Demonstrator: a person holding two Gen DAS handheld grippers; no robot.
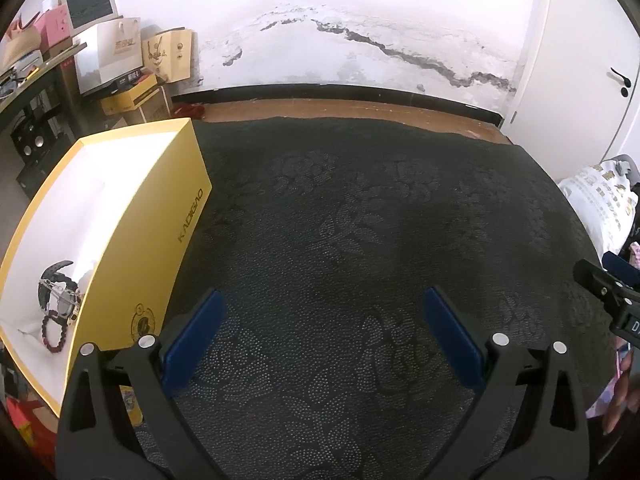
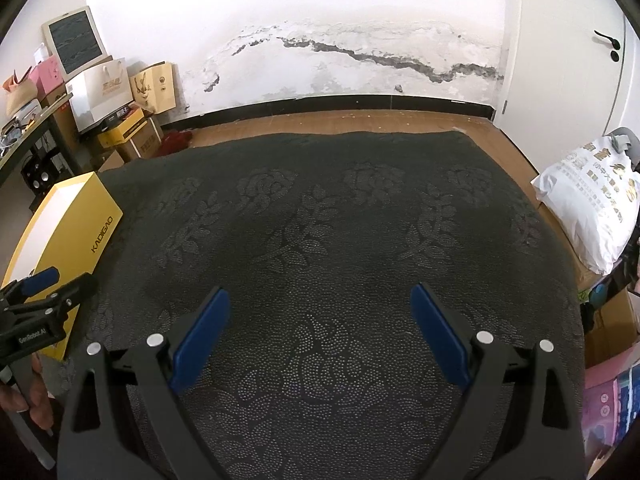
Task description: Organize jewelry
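Note:
A yellow box [image 1: 168, 216] with a white inside stands open at the left of the dark floral cloth [image 1: 340, 220]. In its near corner lie a black watch [image 1: 54, 284], a silver chain [image 1: 64, 294] and a dark red bead bracelet [image 1: 54, 332]. My left gripper [image 1: 324, 304] is open and empty over the cloth, just right of the box. My right gripper [image 2: 320, 300] is open and empty over the middle of the cloth. The box also shows in the right wrist view [image 2: 76, 228], with the left gripper [image 2: 52, 284] in front of it.
The cloth covers a table; a wooden floor [image 2: 360, 120] and a peeling white wall lie beyond. Boxes and bags [image 1: 120, 56] are stacked at the back left. A white printed sack [image 2: 592, 208] sits at the right, by a white door [image 1: 592, 60].

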